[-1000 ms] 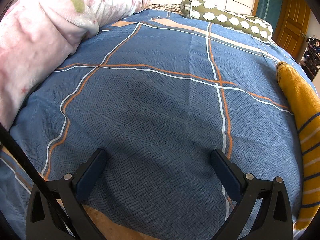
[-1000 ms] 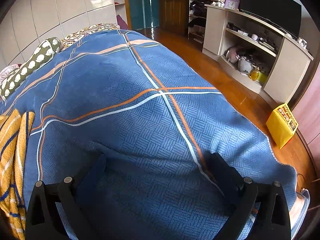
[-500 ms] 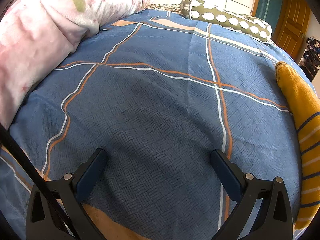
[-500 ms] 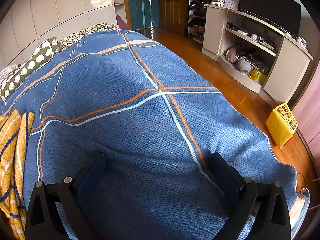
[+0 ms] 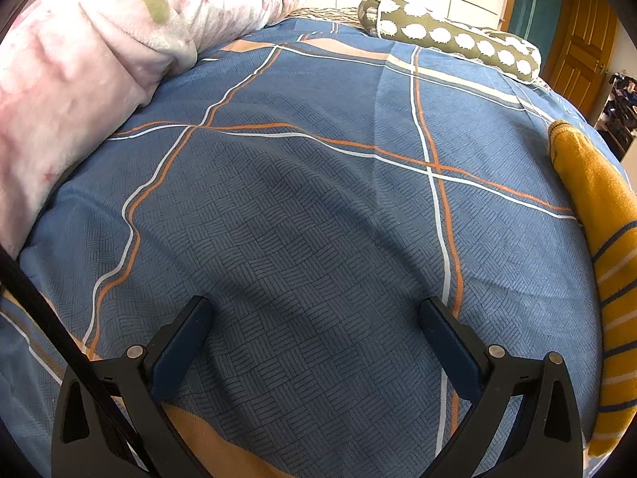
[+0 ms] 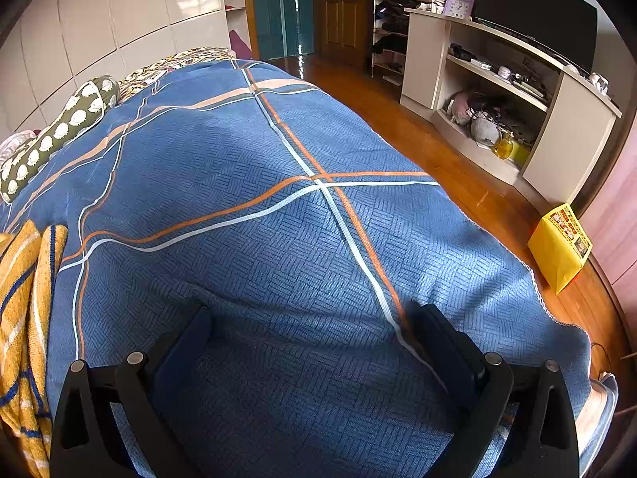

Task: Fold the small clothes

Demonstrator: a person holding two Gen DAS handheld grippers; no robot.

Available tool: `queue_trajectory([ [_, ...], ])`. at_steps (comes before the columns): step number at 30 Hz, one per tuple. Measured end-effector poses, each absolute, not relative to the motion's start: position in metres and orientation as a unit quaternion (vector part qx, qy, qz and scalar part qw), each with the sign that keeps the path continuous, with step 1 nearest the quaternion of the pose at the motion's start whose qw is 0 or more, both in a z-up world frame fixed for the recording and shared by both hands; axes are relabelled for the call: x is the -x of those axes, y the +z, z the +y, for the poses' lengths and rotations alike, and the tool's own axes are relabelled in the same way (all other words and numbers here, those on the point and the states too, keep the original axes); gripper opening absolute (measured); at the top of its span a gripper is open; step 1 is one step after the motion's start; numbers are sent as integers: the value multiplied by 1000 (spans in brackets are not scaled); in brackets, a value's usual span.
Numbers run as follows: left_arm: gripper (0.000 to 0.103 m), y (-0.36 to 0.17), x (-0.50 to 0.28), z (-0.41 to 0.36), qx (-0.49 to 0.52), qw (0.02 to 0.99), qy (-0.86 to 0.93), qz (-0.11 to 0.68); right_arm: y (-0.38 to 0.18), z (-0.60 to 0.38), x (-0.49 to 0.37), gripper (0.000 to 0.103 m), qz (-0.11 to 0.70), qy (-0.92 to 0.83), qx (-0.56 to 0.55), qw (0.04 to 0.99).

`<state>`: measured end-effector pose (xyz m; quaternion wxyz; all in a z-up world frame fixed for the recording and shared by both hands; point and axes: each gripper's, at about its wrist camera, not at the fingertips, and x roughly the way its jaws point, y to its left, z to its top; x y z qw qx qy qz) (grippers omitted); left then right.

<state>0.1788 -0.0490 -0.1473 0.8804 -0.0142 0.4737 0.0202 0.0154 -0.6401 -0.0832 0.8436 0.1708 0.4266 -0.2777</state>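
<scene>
A mustard-yellow knit garment with blue and white stripes [image 5: 601, 239] lies on the blue bedspread [image 5: 318, 199] at the right edge of the left wrist view. It also shows at the left edge of the right wrist view [image 6: 24, 298]. My left gripper [image 5: 314, 318] is open and empty, low over bare bedspread to the left of the garment. My right gripper [image 6: 314, 330] is open and empty over bare bedspread [image 6: 278, 239] to the right of the garment.
A pink blanket [image 5: 79, 59] is piled at the far left. An olive bolster with white spots [image 5: 450, 36] lies along the far edge. To the right the bed drops to a wood floor [image 6: 438, 147] with a TV cabinet [image 6: 517, 91] and a yellow bag [image 6: 561, 247].
The left wrist view has shifted slightly, so the bedspread lines sit a little further right and lower. The right gripper has barely moved. Both grippers stay open.
</scene>
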Motion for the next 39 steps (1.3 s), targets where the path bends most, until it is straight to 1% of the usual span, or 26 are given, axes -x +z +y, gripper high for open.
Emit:
queue_trajectory([
  [21, 103, -148, -180, -49, 19, 882, 31, 469, -83, -641, -21, 103, 427, -282, -173, 842],
  [25, 103, -146, -178, -50, 19, 884, 31, 467, -84, -649, -25, 103, 446, -266, -187, 834],
  [28, 102, -139, -170, -52, 9, 888, 37, 458, -81, -649, -29, 103, 465, -257, -178, 828],
  [30, 98, -124, -156, -54, -12, 898, 55, 435, -72, -644, -22, 100, 457, -276, -166, 830],
  [32, 98, -105, -136, -59, -32, 911, 60, 406, -56, -632, -7, 98, 425, -301, -141, 842],
  [35, 98, -64, -93, -66, -46, 934, 67, 347, -23, -607, 24, 98, 376, -303, -118, 868],
  [37, 98, -33, -57, -70, -47, 949, 79, 302, 4, -586, 49, 98, 336, -295, -107, 888],
  [38, 102, -15, -34, -72, -45, 956, 87, 276, 16, -576, 60, 98, 321, -286, -106, 897],
  [39, 103, -1, -17, -73, -38, 961, 88, 259, 28, -565, 73, 98, 303, -272, -110, 907],
])
